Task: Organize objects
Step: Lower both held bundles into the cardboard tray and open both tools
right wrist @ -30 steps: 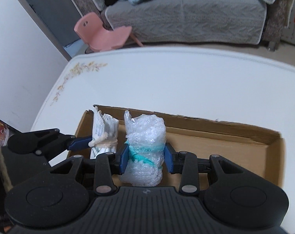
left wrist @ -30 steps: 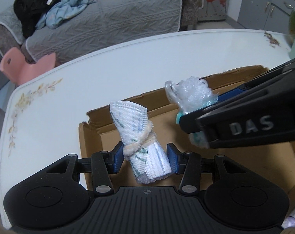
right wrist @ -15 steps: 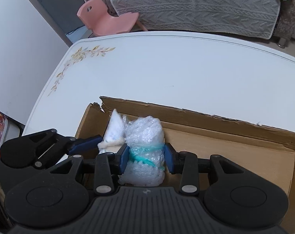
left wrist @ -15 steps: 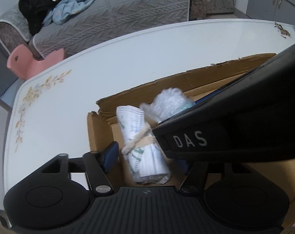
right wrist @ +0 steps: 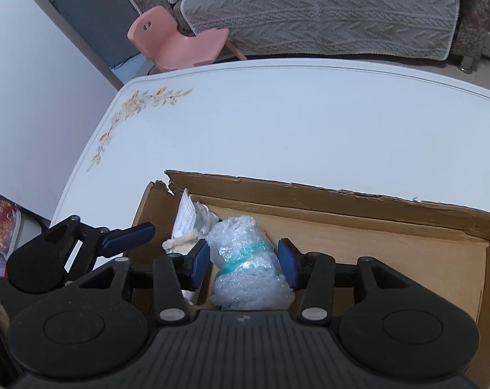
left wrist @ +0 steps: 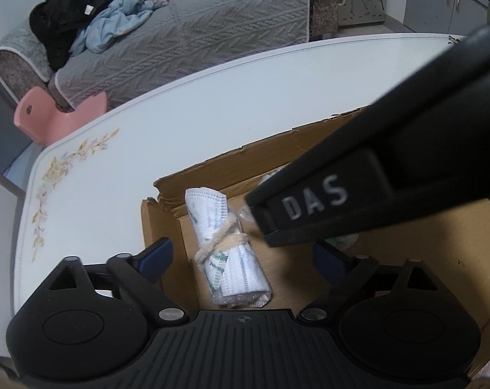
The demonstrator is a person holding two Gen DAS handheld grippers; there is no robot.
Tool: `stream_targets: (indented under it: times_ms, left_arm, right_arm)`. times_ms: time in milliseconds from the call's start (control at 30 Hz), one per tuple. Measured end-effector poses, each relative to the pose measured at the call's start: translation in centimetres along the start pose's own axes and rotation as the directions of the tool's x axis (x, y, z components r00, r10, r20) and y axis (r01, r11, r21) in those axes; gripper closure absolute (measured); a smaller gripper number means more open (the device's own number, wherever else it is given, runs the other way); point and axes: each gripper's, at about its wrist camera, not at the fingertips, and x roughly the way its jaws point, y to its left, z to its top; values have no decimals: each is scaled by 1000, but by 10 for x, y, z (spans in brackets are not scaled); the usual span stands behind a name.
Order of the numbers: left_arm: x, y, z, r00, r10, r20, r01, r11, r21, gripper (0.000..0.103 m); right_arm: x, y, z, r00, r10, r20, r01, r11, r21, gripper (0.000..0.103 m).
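A white cloth roll (left wrist: pixel 230 253) tied with tan string lies on the floor of a brown cardboard box (left wrist: pixel 212 175), in its left corner. My left gripper (left wrist: pixel 241 257) is open around it, both pads well clear. A bubble-wrap roll (right wrist: pixel 245 265) with a teal band rests in the same box (right wrist: pixel 374 201), right of the cloth roll (right wrist: pixel 186 223). My right gripper (right wrist: pixel 245 262) is open, its pads close beside the bubble-wrap roll with small gaps. The right gripper's black body (left wrist: pixel 374 175) crosses the left wrist view and hides the bubble-wrap roll there.
The box sits on a white table (right wrist: pixel 277 120) with floral print at its left corner. Beyond the table stand a pink child's chair (right wrist: pixel 176 45) and a grey sofa (left wrist: pixel 186 35) with clothes on it. The left gripper (right wrist: pixel 128 236) shows at the box's left wall.
My left gripper opened and let the cloth roll drop into the box's left corner. My right gripper lowered the bubble-wrap roll beside it and its pads have opened slightly.
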Motion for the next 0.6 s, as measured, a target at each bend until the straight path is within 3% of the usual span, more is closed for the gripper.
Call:
stream_targets:
  times_ms: [167, 333, 467, 600]
  left_arm:
    - [-12, -2, 0, 1000, -18, -16, 18, 1000, 1, 3]
    - [-25, -6, -2, 999, 17, -29, -16, 999, 42, 3]
    - [-21, -6, -1, 989, 144, 6, -145, 988, 57, 2]
    - [-7, -2, 6, 984, 177, -30, -177, 984, 8, 2]
  right_arm:
    - [-5, -6, -1, 1000, 29, 9, -30, 999, 39, 59]
    - [-1, -11, -4, 996, 85, -7, -84, 991, 101, 57]
    - [4, -13, -4, 989, 146, 17, -147, 976, 163, 56]
    - [-2, -16, -2, 986, 140, 85, -154, 971, 185, 52]
